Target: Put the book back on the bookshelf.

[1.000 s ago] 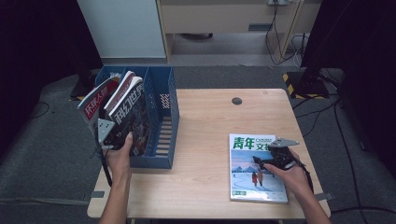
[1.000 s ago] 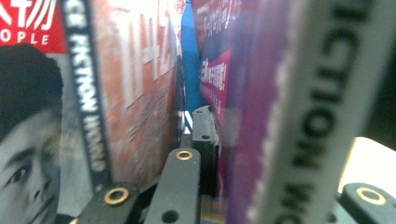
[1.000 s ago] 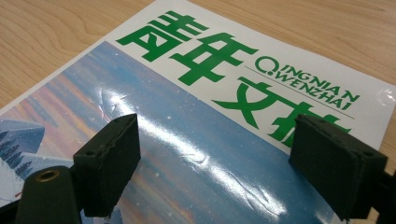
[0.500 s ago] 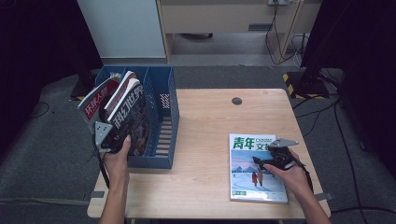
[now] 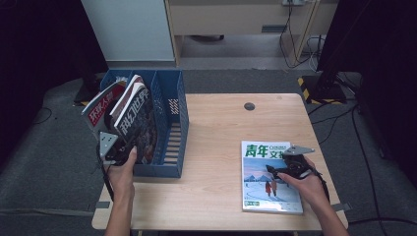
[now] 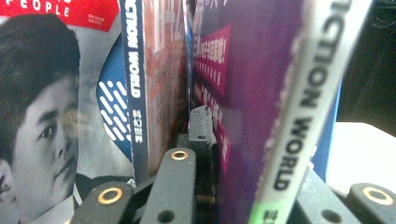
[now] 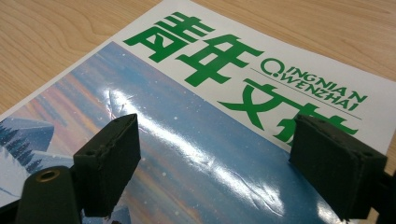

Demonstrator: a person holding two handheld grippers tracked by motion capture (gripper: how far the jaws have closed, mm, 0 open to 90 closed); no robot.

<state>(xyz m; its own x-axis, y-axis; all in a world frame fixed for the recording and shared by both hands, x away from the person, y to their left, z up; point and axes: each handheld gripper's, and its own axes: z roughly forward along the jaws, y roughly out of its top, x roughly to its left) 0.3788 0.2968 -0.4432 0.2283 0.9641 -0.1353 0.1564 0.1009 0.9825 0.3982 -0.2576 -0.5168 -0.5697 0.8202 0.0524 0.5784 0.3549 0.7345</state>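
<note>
**Left gripper clamps a magazine at the file rack while the right gripper hovers wide over another**

On the left of the worktop (image 5: pixel 216 123) stands a blue file rack (image 5: pixel 169 113) with upright dividers. Several magazines lean in its left compartments, tilted toward the left: one with a red title band (image 5: pixel 101 105) sits outermost, and a dark-covered magazine (image 5: pixel 140 125) stands just to its right.

The left gripper (image 5: pixel 120 153), held in the person's left hand (image 5: pixel 122 169), sits at the near end of the rack, right at the lower edge of the dark-covered magazine. In the left gripper view its jaws stand narrow, one pad (image 6: pixel 203 123) pressed against the purple cover of that magazine (image 6: pixel 252 93), which runs between the jaws; its white spine reads "FICTION WORLD". Just left of it stands a second magazine (image 6: pixel 140 84) with the same words on a blue spine, and farther left a cover showing a printed portrait under a red band (image 6: pixel 51 93). The jaws have just opened a touch, with the magazine between them.

On the right, near side of the worktop lies a third magazine (image 5: pixel 269 177), flat and face up, its white top strip carrying large green characters over a snowy blue scene. The right gripper (image 5: pixel 275 169), in the person's right hand (image 5: pixel 307 184), rests over the magazine's right half. In the right gripper view its jaws are spread wide above the glossy cover (image 7: pixel 210 140), nothing caught between them, the pads (image 7: pixel 109 163) close over the paper; whether they touch it cannot be told.

A small dark round grommet (image 5: pixel 249 105) sits in the far part of the worktop.
</note>
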